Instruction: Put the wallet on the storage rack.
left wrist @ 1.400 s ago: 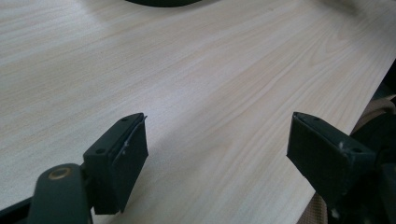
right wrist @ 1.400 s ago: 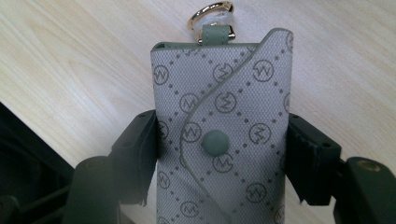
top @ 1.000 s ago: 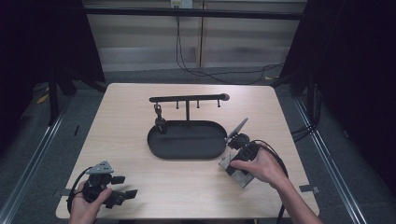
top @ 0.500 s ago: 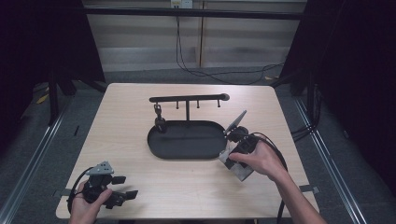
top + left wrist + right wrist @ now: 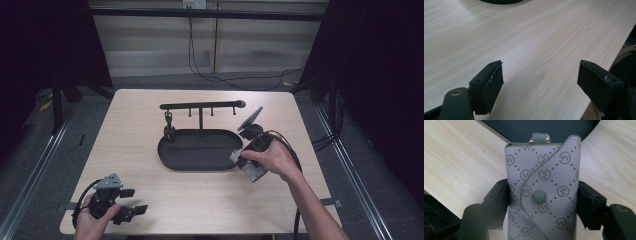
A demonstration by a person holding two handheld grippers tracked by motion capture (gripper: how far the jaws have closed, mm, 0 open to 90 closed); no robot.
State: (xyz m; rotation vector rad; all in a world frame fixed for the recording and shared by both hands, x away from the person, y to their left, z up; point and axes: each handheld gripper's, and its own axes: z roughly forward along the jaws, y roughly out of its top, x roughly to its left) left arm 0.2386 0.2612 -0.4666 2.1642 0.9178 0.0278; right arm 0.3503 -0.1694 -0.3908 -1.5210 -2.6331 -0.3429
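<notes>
The right gripper (image 5: pixel 241 159) has slid a little from the right edge of the table toward the black tray (image 5: pixel 172 161), carrying a grey key pouch (image 5: pixel 541 195) with it. Its jaws are clenched on the pouch's two sides, so the pouch is on its way to the stand (image 5: pixel 200 106), I'd say to be hung on a hook or laid in the tray. It now hangs low over the tray's right rim. The pouch's long axis runs along the jaws, with its loop end and metal ring (image 5: pixel 539 138) leading, pointing over the tray; the snap (image 5: pixel 538 195) faces up at the camera. The left gripper (image 5: pixel 131 209) rests at the near left corner, jaws spread wide on nothing, and hasn't budged
</notes>
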